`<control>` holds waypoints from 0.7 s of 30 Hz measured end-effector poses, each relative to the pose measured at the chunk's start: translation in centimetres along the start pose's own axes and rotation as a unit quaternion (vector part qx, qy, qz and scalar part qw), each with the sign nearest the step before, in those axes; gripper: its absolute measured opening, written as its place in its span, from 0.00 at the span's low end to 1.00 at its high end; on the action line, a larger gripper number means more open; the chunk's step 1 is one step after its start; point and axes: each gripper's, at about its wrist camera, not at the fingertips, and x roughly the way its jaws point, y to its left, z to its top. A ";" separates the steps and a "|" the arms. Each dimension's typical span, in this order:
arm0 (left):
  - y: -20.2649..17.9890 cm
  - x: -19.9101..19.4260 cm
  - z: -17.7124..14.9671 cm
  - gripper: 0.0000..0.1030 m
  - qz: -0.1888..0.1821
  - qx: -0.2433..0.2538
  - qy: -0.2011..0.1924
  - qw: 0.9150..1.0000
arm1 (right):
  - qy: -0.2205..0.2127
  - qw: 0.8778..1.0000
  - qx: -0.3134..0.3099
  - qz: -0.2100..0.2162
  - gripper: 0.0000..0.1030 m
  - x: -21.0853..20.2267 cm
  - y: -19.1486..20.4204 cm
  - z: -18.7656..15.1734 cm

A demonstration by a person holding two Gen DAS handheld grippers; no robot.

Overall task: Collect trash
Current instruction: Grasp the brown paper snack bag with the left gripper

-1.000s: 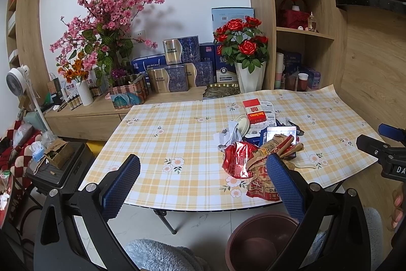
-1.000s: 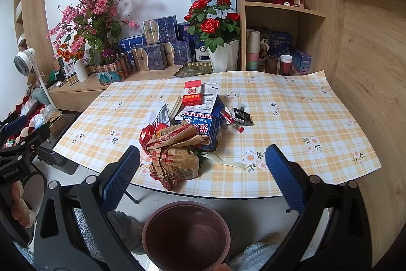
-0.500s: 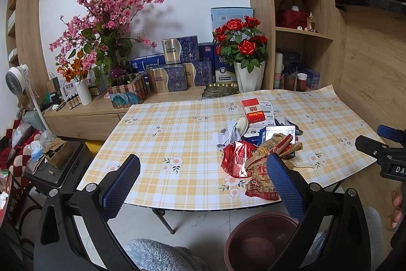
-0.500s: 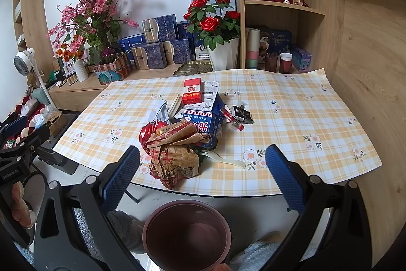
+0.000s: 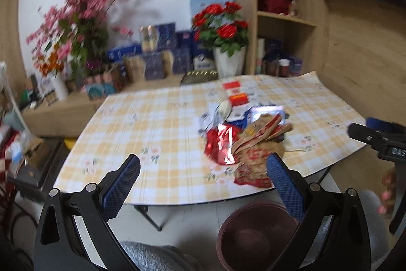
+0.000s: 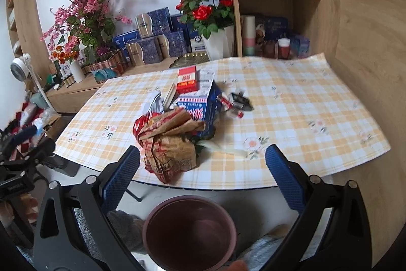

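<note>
Near the desk (image 6: pixel 291 118) edge, the crumpled brown bag (image 6: pixel 170 144) lies just ahead of the right tongs (image 6: pixel 201 169), closer than the left tongs (image 5: pixel 203 180); both gape wide, empty, above the bin (image 6: pixel 189 233).

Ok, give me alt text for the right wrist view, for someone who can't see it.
The open right gripper hovers above a pile of crumpled wrappers and cartons at the near edge of a checked table. A brown bin stands on the floor below.

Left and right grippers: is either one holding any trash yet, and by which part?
Nothing is held. The left gripper and right gripper are both open and empty, short of the trash pile on the table, above the bin.
</note>
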 end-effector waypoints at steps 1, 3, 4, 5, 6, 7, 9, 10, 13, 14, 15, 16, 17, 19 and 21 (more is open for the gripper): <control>0.3 0.5 -0.3 0.95 -0.002 -0.008 0.006 1.000 | 0.005 1.000 0.003 0.002 0.95 0.5 -0.2 -0.3; 0.6 1.6 -0.8 0.95 -0.006 -0.020 0.016 1.000 | 0.015 1.000 0.016 0.019 0.95 1.3 -0.5 -0.9; 0.7 2.0 -1.1 0.95 -0.006 -0.023 0.018 1.000 | 0.019 0.999 0.024 0.026 0.95 1.8 -0.7 -1.2; 0.8 2.3 -1.3 0.95 -0.006 -0.023 0.018 1.000 | 0.020 0.999 0.030 0.031 0.95 2.1 -0.9 -1.3; 0.6 2.7 -1.5 0.95 -0.009 -0.019 0.016 1.000 | 0.019 0.999 0.038 0.035 0.95 2.5 -1.1 -1.7; 0.5 3.0 -1.7 0.95 -0.007 -0.015 0.014 1.000 | 0.019 0.998 0.042 0.036 0.95 2.7 -1.3 -1.8; 0.1 3.7 -2.0 0.95 -0.010 -0.003 0.009 1.000 | 0.021 0.998 0.050 0.038 0.95 3.4 -1.5 -2.1; -0.1 4.2 -1.9 0.95 -0.016 -0.001 0.010 1.000 | 0.023 0.998 0.052 0.039 0.95 3.8 -1.7 -2.3; -0.4 5.8 -2.2 0.95 -0.030 -0.003 0.023 0.999 | 0.030 0.997 0.060 0.045 0.95 4.8 -2.2 -2.7; -0.6 6.3 -2.2 0.95 -0.035 -0.005 0.028 0.999 | 0.036 0.996 0.062 0.049 0.95 5.2 -2.4 -2.8; -0.8 7.2 -2.3 0.95 -0.041 -0.006 0.042 0.998 | 0.044 0.996 0.063 0.051 0.95 5.6 -2.6 -2.9; -1.0 8.1 -2.3 0.95 -0.055 -0.009 0.058 0.997 | 0.050 0.995 0.063 0.051 0.95 6.0 -2.7 -3.1; -1.3 9.1 -2.3 0.95 -0.079 -0.015 0.076 0.994 | 0.052 0.996 0.059 0.040 0.95 6.4 -2.8 -3.2; -1.7 10.1 -2.3 0.95 -0.095 -0.027 0.078 0.992 | 0.048 0.997 0.048 0.022 0.95 6.9 -2.9 -3.6; -2.3 11.7 -2.1 0.95 -0.113 -0.038 0.090 0.989 | 0.044 0.998 0.050 0.016 0.95 7.4 -3.3 -3.9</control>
